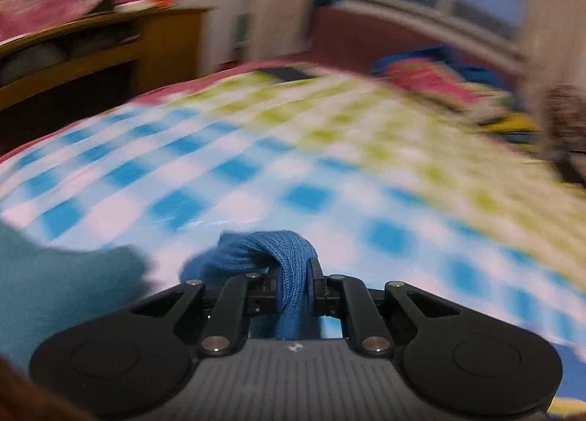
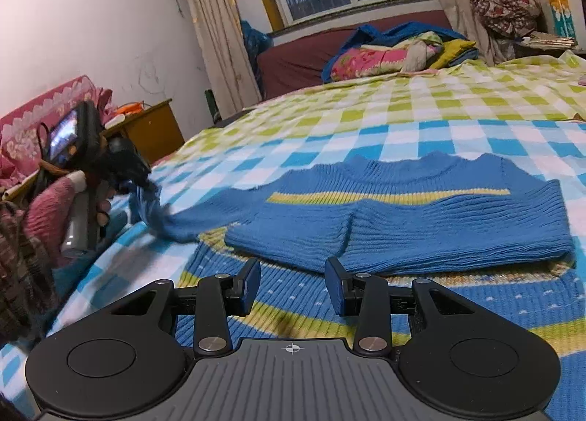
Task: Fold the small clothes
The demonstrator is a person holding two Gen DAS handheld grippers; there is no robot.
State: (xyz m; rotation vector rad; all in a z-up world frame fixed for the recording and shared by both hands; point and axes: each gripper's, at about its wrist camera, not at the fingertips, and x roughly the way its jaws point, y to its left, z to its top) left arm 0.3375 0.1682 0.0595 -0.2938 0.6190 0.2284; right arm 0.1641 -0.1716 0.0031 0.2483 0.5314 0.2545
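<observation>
A small blue knit sweater (image 2: 403, 223) with yellow stripes lies on the checked bedspread (image 2: 403, 117), its right sleeve folded across the chest. My left gripper (image 1: 295, 285) is shut on the blue left sleeve (image 1: 289, 267); in the right wrist view it (image 2: 141, 183) holds that sleeve (image 2: 161, 216) lifted at the bed's left edge. My right gripper (image 2: 293, 283) is open and empty, hovering just above the sweater's lower body. The left wrist view is motion-blurred.
A pile of bedding (image 2: 395, 51) lies at the headboard under the window. A wooden nightstand (image 2: 154, 128) stands left of the bed. A teal cloth (image 1: 55, 285) shows at the left in the left wrist view.
</observation>
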